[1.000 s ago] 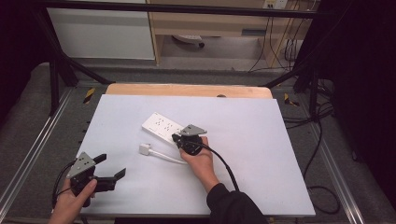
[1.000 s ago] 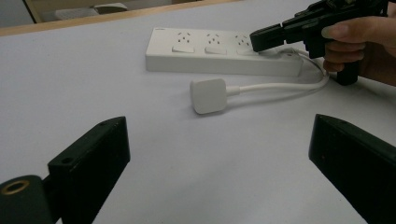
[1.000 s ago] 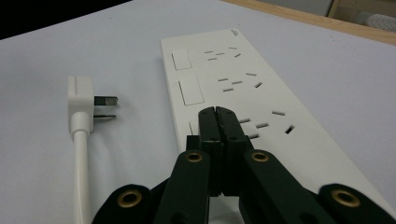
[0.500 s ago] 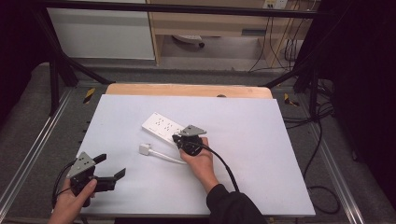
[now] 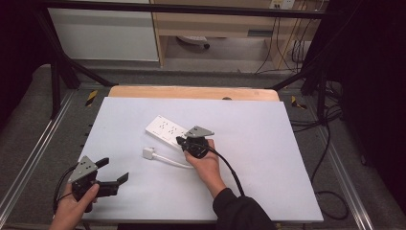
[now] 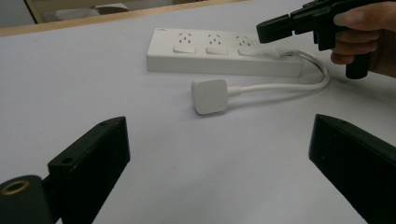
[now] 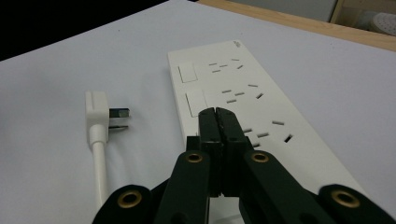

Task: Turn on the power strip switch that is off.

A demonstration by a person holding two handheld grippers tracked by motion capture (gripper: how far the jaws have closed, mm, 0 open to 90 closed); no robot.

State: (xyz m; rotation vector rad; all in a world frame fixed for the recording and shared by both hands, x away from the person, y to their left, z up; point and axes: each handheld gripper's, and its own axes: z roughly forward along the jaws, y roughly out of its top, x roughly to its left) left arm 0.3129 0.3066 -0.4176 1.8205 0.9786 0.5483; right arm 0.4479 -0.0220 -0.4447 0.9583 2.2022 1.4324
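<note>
A white power strip (image 5: pixel 165 130) lies near the middle of the white table, with its white cord looping to a white plug (image 5: pixel 148 153) lying flat in front of it. My right gripper (image 5: pixel 181 140) hovers over the strip's near end with its jaws shut together and nothing between them; in the right gripper view (image 7: pixel 217 113) its tips sit just above a switch on the power strip (image 7: pixel 261 107), the plug (image 7: pixel 99 111) to the left. My left gripper (image 5: pixel 115 171) rests at the table's front left, open and empty. In the left gripper view the plug (image 6: pixel 210 95) and strip (image 6: pixel 219 58) lie ahead.
The white table top (image 5: pixel 249 129) has a wooden strip (image 5: pixel 191 92) along its far edge. Metal frame rails run down both sides. Black cables lie on the floor at the right (image 5: pixel 330 143). A cabinet stands beyond the table.
</note>
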